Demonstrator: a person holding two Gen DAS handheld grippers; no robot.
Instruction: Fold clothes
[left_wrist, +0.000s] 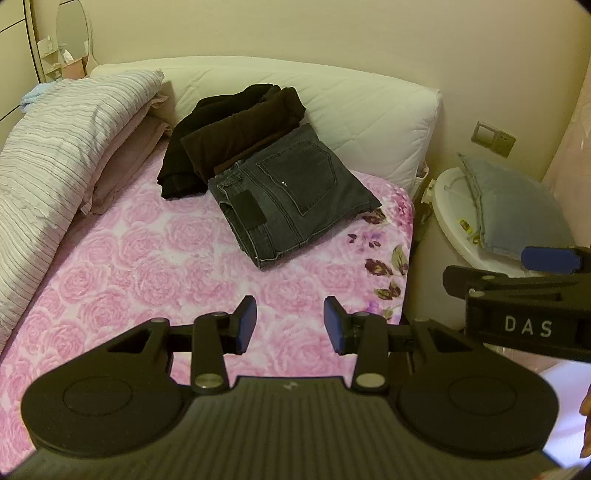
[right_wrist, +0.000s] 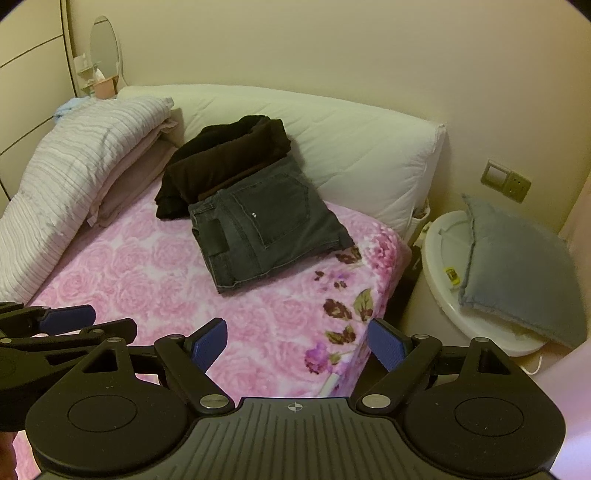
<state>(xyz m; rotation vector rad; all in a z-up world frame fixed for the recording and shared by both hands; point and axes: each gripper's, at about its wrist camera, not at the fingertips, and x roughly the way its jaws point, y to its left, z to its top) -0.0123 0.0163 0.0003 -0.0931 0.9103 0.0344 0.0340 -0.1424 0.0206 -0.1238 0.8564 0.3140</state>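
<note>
Folded dark grey jeans (left_wrist: 291, 192) (right_wrist: 266, 218) lie on the pink rose bedspread (left_wrist: 155, 266) (right_wrist: 155, 273), pocket side up. Behind them sit a folded brown garment (left_wrist: 240, 133) (right_wrist: 225, 155) and a black one (left_wrist: 181, 166) (right_wrist: 170, 201). My left gripper (left_wrist: 290, 323) hangs over the near bedspread, open, nothing between its blue pads. My right gripper (right_wrist: 299, 345) hovers over the bed's corner, open and empty, well short of the jeans. Each gripper shows at the edge of the other's view.
A striped duvet (left_wrist: 55, 147) (right_wrist: 74, 166) is piled along the left. A white quilted pillow (left_wrist: 351, 107) (right_wrist: 351, 147) leans on the wall. Right of the bed a round white stool (left_wrist: 450, 206) (right_wrist: 439, 266) carries a blue-grey cushion (left_wrist: 517, 206) (right_wrist: 517, 269). A wall socket (left_wrist: 493, 137) (right_wrist: 506, 181) is above it.
</note>
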